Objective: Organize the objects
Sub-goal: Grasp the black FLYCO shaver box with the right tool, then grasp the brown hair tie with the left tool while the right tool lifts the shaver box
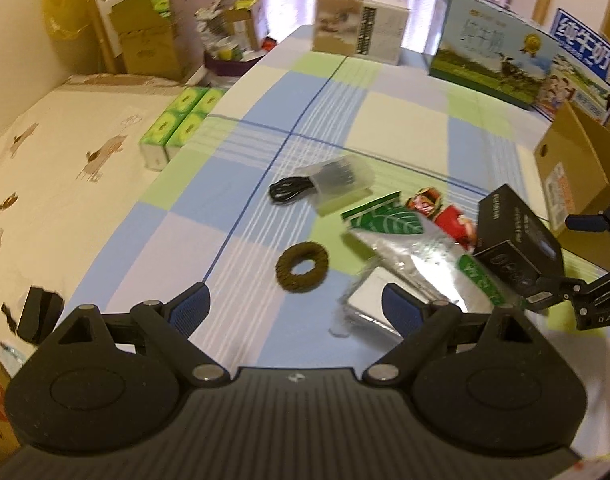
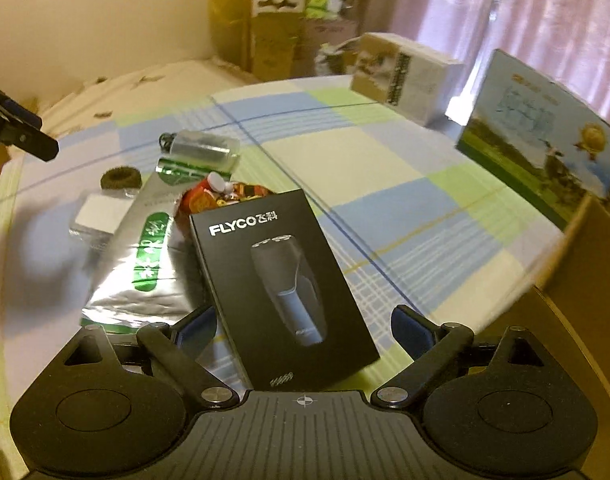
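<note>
1. The right gripper [image 2: 305,330] hangs over the black shaver box [image 2: 283,292], its fingers spread wide on either side of the box's near end, gripping nothing.
2. The box lies flat on the checked surface [image 2: 405,184], overlapping a silver foil pouch [image 2: 141,264] and a red packet [image 2: 209,196].
3. The left gripper [image 1: 295,312] is also wide open and empty, near a brown ring [image 1: 302,267].
4. The step in hand looks like the box grasp; next, the fingers must close squarely, then carry it, perhaps to the cardboard box [image 2: 585,280].

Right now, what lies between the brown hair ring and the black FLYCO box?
The silver foil pouch with green label lies between the hair ring and FLYCO box, clearest in the right wrist view.
</note>
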Demonstrator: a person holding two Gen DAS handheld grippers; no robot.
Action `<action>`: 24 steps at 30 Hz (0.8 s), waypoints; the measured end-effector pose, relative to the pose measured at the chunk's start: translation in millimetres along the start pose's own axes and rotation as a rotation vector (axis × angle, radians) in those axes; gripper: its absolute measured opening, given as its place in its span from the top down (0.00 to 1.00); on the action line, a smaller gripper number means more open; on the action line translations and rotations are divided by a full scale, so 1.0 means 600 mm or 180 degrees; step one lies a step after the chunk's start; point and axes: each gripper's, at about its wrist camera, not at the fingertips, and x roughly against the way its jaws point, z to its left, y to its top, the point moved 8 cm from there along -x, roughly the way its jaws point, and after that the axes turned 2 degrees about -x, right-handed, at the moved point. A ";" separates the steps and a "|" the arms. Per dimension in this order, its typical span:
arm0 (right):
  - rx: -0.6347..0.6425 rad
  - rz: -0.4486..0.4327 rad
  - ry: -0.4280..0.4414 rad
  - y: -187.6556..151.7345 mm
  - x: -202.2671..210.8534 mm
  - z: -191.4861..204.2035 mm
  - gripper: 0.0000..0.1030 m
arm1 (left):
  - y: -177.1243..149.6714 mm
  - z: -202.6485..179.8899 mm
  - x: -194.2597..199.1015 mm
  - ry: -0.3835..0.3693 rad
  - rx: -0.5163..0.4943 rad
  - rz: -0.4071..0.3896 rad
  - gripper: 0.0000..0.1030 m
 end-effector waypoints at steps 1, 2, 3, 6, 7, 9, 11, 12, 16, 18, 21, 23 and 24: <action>0.0042 0.0019 0.0063 0.000 -0.008 -0.002 0.11 | -0.001 0.002 -0.003 0.0015 0.0016 0.0013 0.12; 0.0079 0.0037 0.0101 0.001 -0.013 -0.002 0.11 | -0.003 0.005 -0.006 0.0042 0.0031 0.0031 0.12; 0.0120 0.0045 0.0149 0.002 -0.018 -0.002 0.11 | -0.004 0.007 -0.008 0.0058 0.0039 0.0046 0.12; 0.0206 0.0065 0.0274 0.005 -0.031 -0.002 0.11 | -0.006 0.011 -0.015 0.0076 0.0065 0.0075 0.12; 0.0216 0.0074 0.0302 0.005 -0.035 -0.002 0.11 | -0.007 0.011 -0.018 0.0076 0.0062 0.0081 0.12; 0.0237 0.0094 0.0334 0.005 -0.042 -0.001 0.12 | -0.008 0.011 -0.024 0.0080 0.0037 0.0093 0.12; 0.0250 0.0109 0.0339 0.004 -0.047 0.000 0.19 | -0.008 0.009 -0.030 0.0076 -0.0007 0.0103 0.12; 0.0259 0.0119 0.0333 0.004 -0.048 0.002 0.19 | -0.008 0.009 -0.033 0.0077 -0.0037 0.0106 0.12; 0.0166 0.0181 0.0234 0.000 -0.039 0.000 0.21 | -0.001 0.009 -0.049 0.0071 -0.0174 0.0111 0.12; 0.0076 0.0229 0.0138 -0.006 -0.032 -0.001 0.22 | 0.005 0.011 -0.059 0.0071 -0.0239 0.0111 0.12; -0.0133 0.0290 -0.0009 -0.022 -0.016 -0.008 0.22 | 0.014 0.016 -0.079 0.0050 -0.0318 0.0143 0.12; -0.0293 0.0316 -0.0106 -0.036 -0.003 -0.011 0.22 | 0.019 0.017 -0.094 0.0023 -0.0387 0.0173 0.12; -0.0369 0.0324 -0.0149 -0.043 0.005 -0.012 0.22 | 0.022 0.017 -0.103 0.0009 -0.0433 0.0190 0.12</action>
